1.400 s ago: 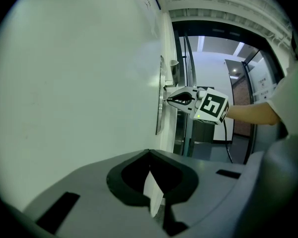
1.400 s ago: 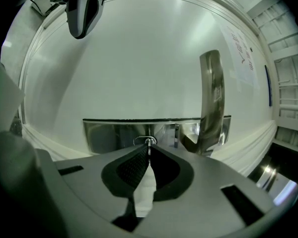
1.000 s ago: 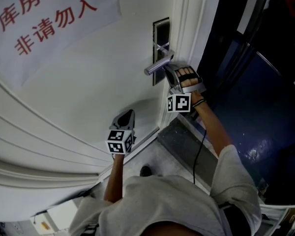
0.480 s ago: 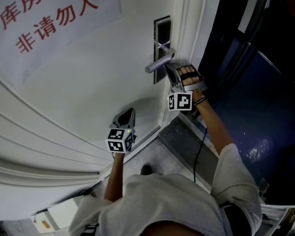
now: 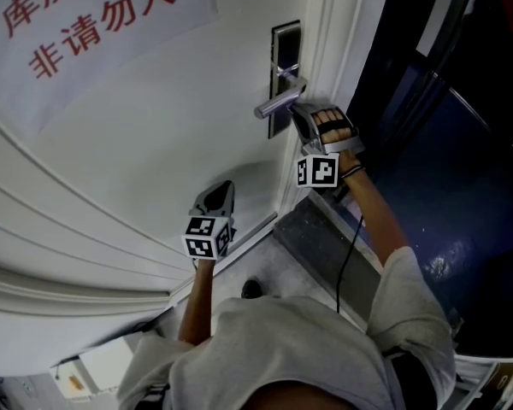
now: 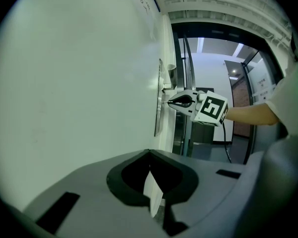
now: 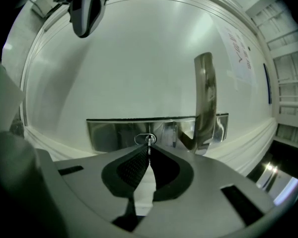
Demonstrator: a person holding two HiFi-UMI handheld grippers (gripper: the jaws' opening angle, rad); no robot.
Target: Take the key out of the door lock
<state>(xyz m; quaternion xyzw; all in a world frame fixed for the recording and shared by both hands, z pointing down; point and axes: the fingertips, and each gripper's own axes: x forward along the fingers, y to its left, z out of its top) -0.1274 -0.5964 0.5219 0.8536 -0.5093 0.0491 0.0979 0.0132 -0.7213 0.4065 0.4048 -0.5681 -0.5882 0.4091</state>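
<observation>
A steel lock plate (image 7: 114, 133) with a lever handle (image 7: 205, 100) sits on the white door (image 5: 154, 143). In the right gripper view a thin key (image 7: 149, 144) sticks out of the keyhole just left of the handle. My right gripper (image 7: 148, 155) is shut on the key, with its jaw tips almost against the plate. The head view shows this gripper (image 5: 296, 112) tucked under the handle (image 5: 278, 102). My left gripper (image 5: 226, 186) hangs lower on the door, shut on nothing, and points along the door toward the lock plate (image 6: 158, 108).
A paper sign with red characters (image 5: 94, 24) is stuck high on the door. The door's edge and frame run right of the lock, with a dark doorway and blue floor (image 5: 445, 195) beyond. A white box (image 5: 94, 370) lies on the floor at the lower left.
The head camera has shifted a little, so the lock sits slightly higher and further right. My right gripper stays at the keyhole. The left gripper has barely moved.
</observation>
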